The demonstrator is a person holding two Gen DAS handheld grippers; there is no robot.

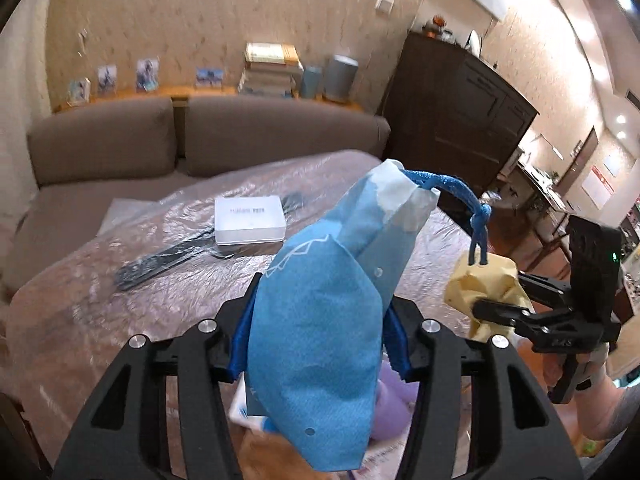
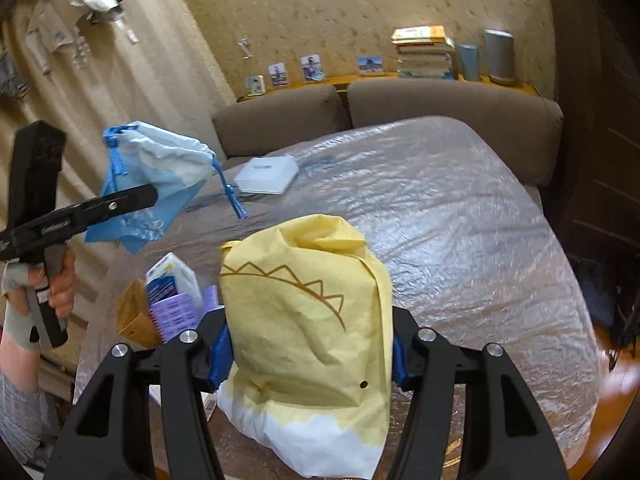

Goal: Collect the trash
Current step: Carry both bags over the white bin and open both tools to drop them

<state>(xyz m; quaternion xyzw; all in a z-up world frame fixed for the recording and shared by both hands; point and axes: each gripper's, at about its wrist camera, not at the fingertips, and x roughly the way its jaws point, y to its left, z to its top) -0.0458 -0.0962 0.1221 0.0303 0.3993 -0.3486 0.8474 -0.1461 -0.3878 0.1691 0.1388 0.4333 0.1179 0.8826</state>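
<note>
Your left claw (image 1: 316, 344) is squeezed on the blue bag (image 1: 320, 320). Your right claw (image 2: 308, 360) is squeezed on the yellow bag (image 2: 308, 312). Both bags hang in the air above the near edge of the tabletop (image 2: 460, 240), so I think this pick-up part is done.

Under the bags, at the near left corner, more stuff waits: a brown box (image 2: 134, 316), a purple comb (image 2: 176, 314) and a small carton (image 2: 172, 276). I cannot tell if those are trash.

Farther back, near the far edge, a white box (image 2: 266, 176) and a dark remote (image 1: 160, 264) lie on the plastic cover. They look like things to keep.

No bin shows, so putting the bags away is left.
</note>
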